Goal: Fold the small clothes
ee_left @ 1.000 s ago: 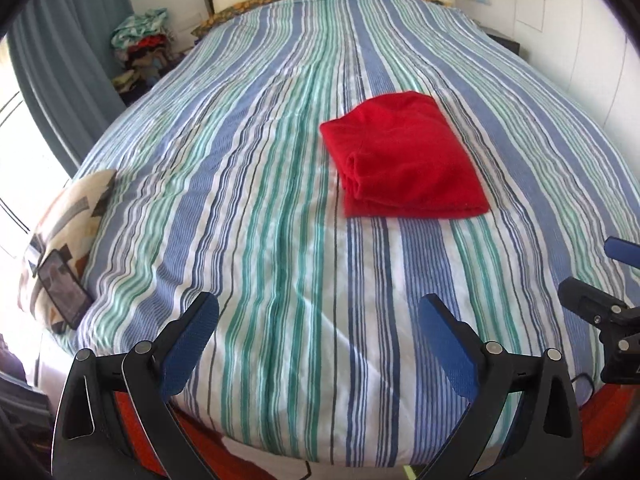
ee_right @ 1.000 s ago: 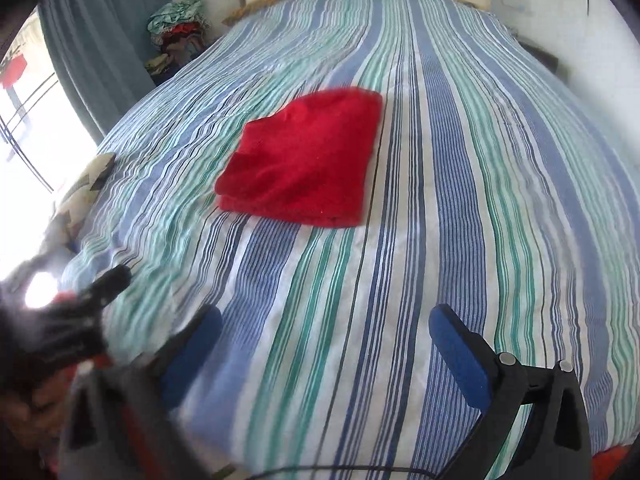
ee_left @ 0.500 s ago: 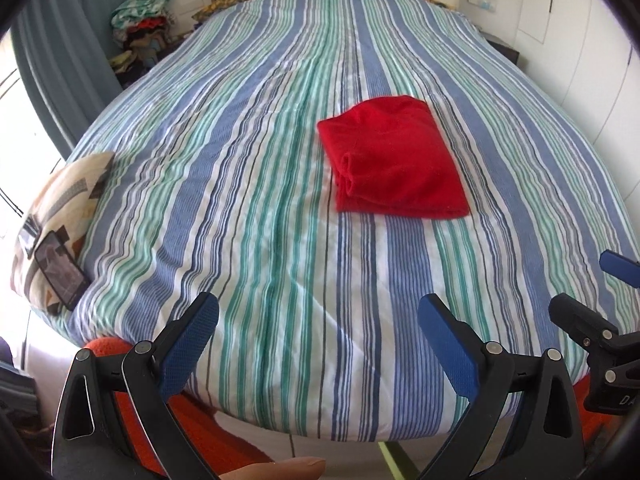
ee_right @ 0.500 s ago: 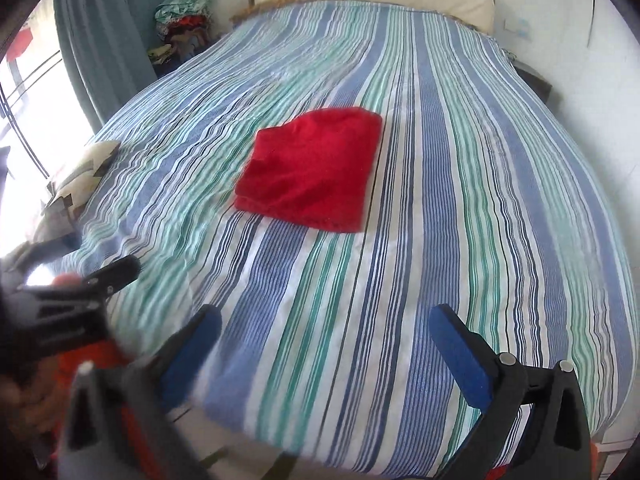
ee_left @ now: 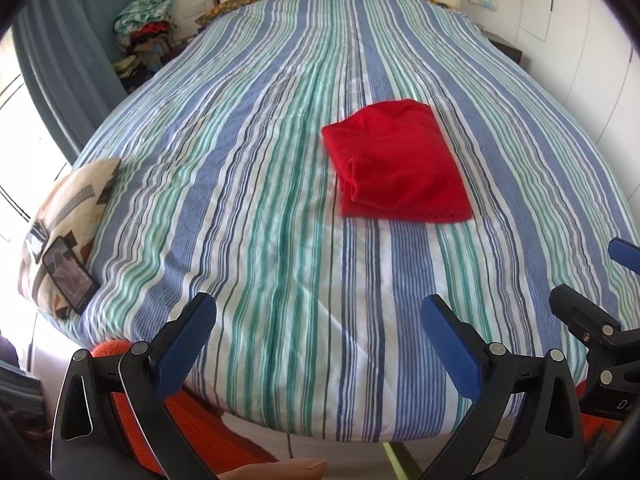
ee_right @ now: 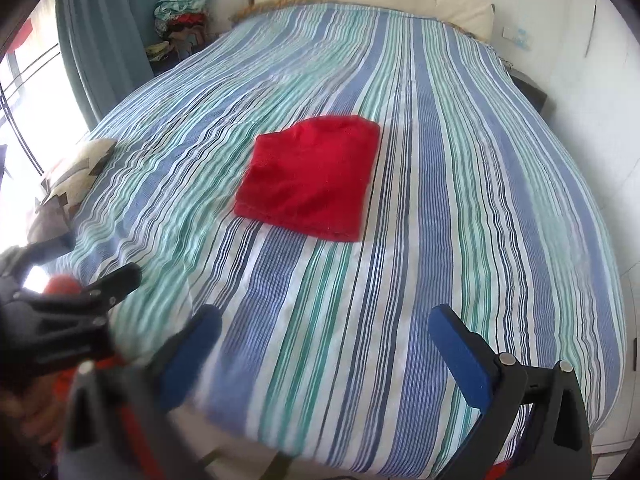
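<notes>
A pillow [ee_left: 68, 216] lies at the bed's [ee_left: 248, 184] left edge. The red cloth [ee_left: 396, 164] rests folded mid-bed, so this piece looks done. The left gripper [ee_left: 316, 344] and right gripper [ee_right: 324, 348] hang at the near edge, fingers spread, empty.

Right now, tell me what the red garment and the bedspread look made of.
Red garment: soft, matte knit or fleece, judging by its fuzzy surface and thick rolled fold edge. Bedspread: thin woven fabric, probably cotton, with a matte finish, fine striping and shallow wrinkles.
</notes>
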Demonstrator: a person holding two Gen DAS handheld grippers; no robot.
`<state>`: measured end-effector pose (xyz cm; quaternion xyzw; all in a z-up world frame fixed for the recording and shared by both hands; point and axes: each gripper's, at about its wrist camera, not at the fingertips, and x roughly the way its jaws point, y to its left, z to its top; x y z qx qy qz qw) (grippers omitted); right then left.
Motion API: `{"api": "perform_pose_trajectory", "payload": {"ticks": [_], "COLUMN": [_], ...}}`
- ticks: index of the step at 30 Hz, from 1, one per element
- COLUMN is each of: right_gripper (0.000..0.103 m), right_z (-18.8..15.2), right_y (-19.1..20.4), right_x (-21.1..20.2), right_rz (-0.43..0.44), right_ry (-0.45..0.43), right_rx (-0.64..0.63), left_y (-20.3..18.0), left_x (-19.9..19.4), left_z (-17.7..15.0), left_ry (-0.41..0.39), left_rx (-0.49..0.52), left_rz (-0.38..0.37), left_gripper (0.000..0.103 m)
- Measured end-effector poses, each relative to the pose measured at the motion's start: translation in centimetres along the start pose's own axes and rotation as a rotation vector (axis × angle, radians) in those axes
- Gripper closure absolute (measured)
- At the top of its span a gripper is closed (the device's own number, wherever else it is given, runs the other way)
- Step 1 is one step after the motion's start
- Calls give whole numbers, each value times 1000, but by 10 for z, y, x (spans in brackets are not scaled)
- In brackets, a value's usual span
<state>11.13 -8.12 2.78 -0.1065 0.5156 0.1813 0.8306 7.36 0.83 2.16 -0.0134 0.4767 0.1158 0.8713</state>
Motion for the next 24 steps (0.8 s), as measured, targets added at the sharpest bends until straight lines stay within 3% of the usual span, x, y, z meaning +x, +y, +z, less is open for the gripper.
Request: {"api": "perform_pose_trajectory", "payload": {"ticks": [9, 24], "right_gripper": [1, 1], "right_z": [1, 1], "right_y": [4, 0], "right_x": [-3, -5], "right_rz": [-48, -52], "right_ry": [4, -7], "right_rx": [-13, 0], "left_y": [-5, -8], "left_x": [1, -3], "left_z": [1, 1], "left_ry": [-3, -25], "left_rx": [23, 23], "left_rz": [8, 25], "left_gripper": [1, 1]}}
